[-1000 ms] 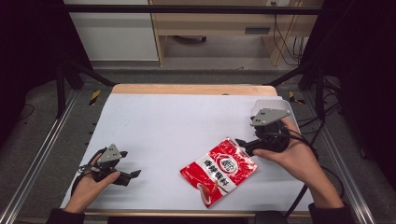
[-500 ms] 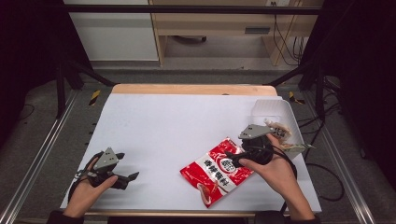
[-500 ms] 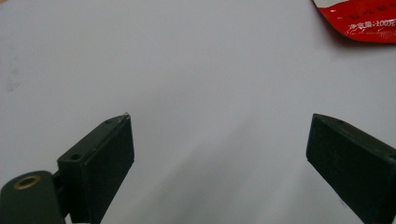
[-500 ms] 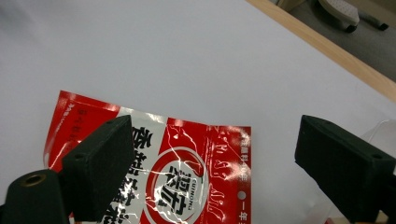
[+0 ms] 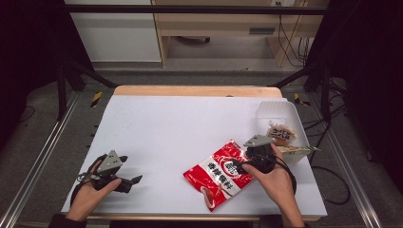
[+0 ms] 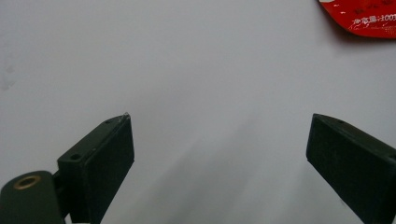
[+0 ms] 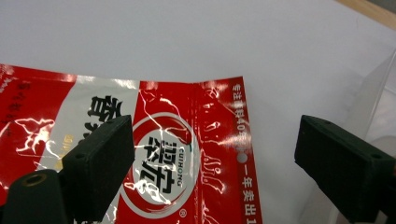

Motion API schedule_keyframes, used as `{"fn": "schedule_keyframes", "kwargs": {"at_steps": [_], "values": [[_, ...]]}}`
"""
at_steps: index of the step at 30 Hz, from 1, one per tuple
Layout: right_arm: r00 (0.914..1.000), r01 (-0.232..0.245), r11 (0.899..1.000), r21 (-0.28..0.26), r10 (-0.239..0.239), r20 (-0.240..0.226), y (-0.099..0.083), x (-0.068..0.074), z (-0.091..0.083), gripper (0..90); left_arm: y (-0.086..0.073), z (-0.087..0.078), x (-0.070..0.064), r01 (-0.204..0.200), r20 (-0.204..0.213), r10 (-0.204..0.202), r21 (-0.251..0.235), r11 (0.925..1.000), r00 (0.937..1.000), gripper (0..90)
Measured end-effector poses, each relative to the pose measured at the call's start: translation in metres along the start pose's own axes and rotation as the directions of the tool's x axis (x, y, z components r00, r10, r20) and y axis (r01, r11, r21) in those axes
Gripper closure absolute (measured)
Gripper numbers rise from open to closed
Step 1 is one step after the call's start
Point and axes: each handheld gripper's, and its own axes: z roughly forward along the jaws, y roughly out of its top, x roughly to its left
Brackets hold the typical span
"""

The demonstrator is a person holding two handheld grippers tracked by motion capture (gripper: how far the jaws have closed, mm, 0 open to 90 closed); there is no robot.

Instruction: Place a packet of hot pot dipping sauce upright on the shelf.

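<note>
A red and white snack packet [image 5: 221,173] lies flat on the white table, near the front right. My right gripper [image 5: 243,165] hovers over the packet's upper right end with its jaws wide open. In the right gripper view the packet [image 7: 159,154] lies below the right gripper [image 7: 215,135], nothing between the jaws, and the left jaw overlaps the printed logo. My left gripper [image 5: 134,181] rests at the front left, held by a hand, well apart from the packet. It stands open [image 6: 219,121] over bare table, and a corner of the packet [image 6: 369,18] shows far off.
A clear plastic container [image 5: 280,111] stands at the table's right edge and holds a brown and white packet [image 5: 280,134]. Its wall [image 7: 380,88] is close to my right jaw. A wooden strip [image 5: 195,90] runs along the table's far edge.
My right gripper has moved from the container, toward the person and slightly left, to sit over the red packet's end. The container's contents have come into view. The left gripper has stayed put.
</note>
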Motion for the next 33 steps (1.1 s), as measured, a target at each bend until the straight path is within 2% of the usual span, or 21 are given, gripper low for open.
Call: {"fn": "schedule_keyframes", "kwargs": {"at_steps": [10, 15, 19, 26, 33], "values": [[0.9980, -0.062, 0.998, 0.012, 0.062, 0.009, -0.029, 0.000, 0.002, 13.4, 0.002, 0.002, -0.001, -0.010, 0.008, 0.010, 0.002, 0.9999, 0.9999, 7.5], [0.9978, -0.064, 0.997, 0.034, 0.063, 0.019, -0.043, 0.001, 0.003, 13.8, 0.003, 0.003, -0.002, -0.018, 0.014, 0.018, 0.006, 0.9998, 0.9997, 7.5], [0.9973, -0.067, 0.997, 0.044, 0.066, 0.034, -0.048, 0.000, 0.003, 13.7, 0.002, 0.002, -0.002, -0.011, 0.013, 0.011, 0.001, 0.9999, 0.9998, 7.5], [0.9964, -0.080, 0.995, 0.064, 0.078, 0.031, -0.056, -0.003, 0.006, 13.7, 0.003, 0.003, -0.002, -0.015, 0.020, 0.015, 0.001, 0.9999, 0.9997, 7.5], [0.9939, -0.110, 0.991, 0.069, 0.110, 0.003, -0.058, -0.006, 0.008, 14.9, 0.002, 0.003, -0.002, -0.015, 0.022, 0.015, 0.005, 0.9999, 0.9996, 7.5]]}}
